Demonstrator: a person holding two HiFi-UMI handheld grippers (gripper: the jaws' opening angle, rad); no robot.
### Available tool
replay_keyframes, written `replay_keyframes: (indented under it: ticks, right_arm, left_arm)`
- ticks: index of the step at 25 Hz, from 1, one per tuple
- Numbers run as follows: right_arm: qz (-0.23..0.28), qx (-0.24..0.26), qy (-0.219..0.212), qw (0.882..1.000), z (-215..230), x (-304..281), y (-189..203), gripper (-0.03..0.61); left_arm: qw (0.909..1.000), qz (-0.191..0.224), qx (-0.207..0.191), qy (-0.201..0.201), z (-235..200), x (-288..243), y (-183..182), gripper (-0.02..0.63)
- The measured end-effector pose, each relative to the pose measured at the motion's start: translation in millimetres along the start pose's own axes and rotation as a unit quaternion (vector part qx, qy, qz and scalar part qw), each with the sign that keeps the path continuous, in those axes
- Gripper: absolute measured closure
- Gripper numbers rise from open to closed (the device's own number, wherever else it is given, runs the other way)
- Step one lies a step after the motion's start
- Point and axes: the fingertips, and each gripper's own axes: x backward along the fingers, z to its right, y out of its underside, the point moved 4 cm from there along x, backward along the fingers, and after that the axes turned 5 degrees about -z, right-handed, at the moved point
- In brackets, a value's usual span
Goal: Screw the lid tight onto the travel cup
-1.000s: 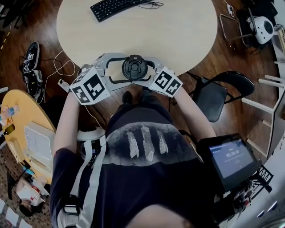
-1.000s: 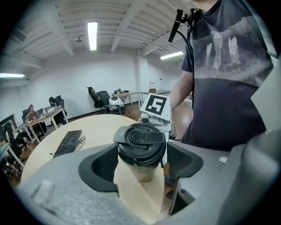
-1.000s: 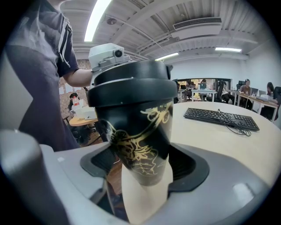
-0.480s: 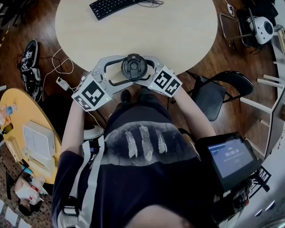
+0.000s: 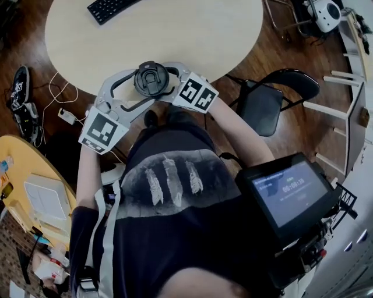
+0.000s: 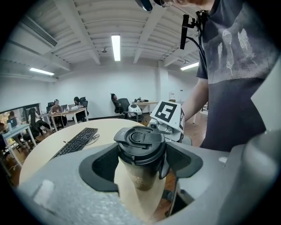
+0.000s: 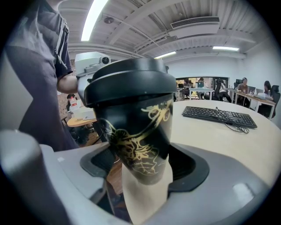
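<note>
So the travel cup (image 5: 152, 87) is up in the air just off the 6 o'clock edge of the round table (image 5: 175, 35), right in front of the person's chest, with the black lid (image 5: 151, 78) sitting on top and the keyboard (image 5: 111, 7) off at its 11 o'clock. The left gripper (image 6: 140, 165) comes in from about 8 o'clock, its jaws pinched on the dark upper part just under the lid. The right gripper (image 7: 145, 169) reaches in from 4 o'clock, clamped around the gold-patterned body.
</note>
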Motion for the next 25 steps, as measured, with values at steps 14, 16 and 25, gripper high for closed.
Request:
replay_keyframes:
  ticks: [14, 16, 25]
  right_arm:
    - [0.005, -0.005, -0.012, 1.000, -4, 2, 3, 0.206]
    - [0.007, -0.006, -0.010, 1.000, -2, 2, 4, 0.206]
    - [-0.001, 0.000, -0.009, 1.000, 3, 0, 6, 0.206]
  left_arm:
    - [0.9993, -0.029, -0.021, -0.004, 5, 22, 3, 0.261]
    - [0.9990, -0.025, -0.038, 0.005, -3, 24, -2, 0.261]
    - [0.9867, -0.055, -0.117, 0.099, -13, 5, -14, 0.262]
